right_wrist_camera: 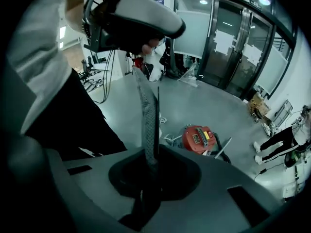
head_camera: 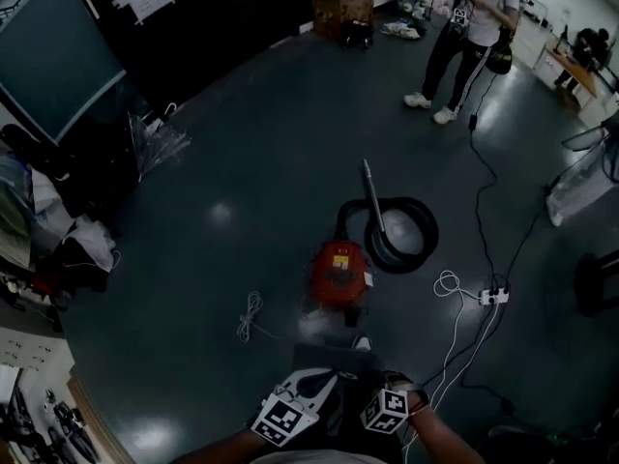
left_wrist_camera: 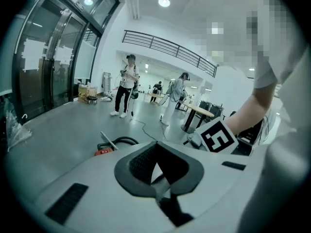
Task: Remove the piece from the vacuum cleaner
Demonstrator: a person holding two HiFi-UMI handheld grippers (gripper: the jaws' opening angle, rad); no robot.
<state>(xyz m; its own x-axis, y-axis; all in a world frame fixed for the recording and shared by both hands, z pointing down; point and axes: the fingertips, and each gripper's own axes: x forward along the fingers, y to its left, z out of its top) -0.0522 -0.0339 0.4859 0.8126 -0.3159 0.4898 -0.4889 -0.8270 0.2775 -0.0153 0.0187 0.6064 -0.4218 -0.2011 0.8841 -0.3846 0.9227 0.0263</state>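
The red canister vacuum cleaner (head_camera: 340, 272) sits on the dark floor a step ahead of me. Its black hose (head_camera: 404, 235) lies coiled beside it, and the metal wand (head_camera: 373, 196) points away from me. Both grippers are held close to my body, well short of the vacuum; their marker cubes show at the head view's bottom edge (head_camera: 283, 419) (head_camera: 389, 409). In its own view my left gripper (left_wrist_camera: 155, 145) has its pads meeting at the tips with nothing between them. My right gripper (right_wrist_camera: 145, 81) is shut and empty, with the vacuum (right_wrist_camera: 197, 138) on the floor beyond it.
A white power strip (head_camera: 493, 297) and trailing cables lie right of the vacuum. A coiled white cord (head_camera: 250, 317) lies to its left. A person (head_camera: 464, 37) stands at the far right near boxes (head_camera: 340, 8). Clutter lines the left wall (head_camera: 58, 240).
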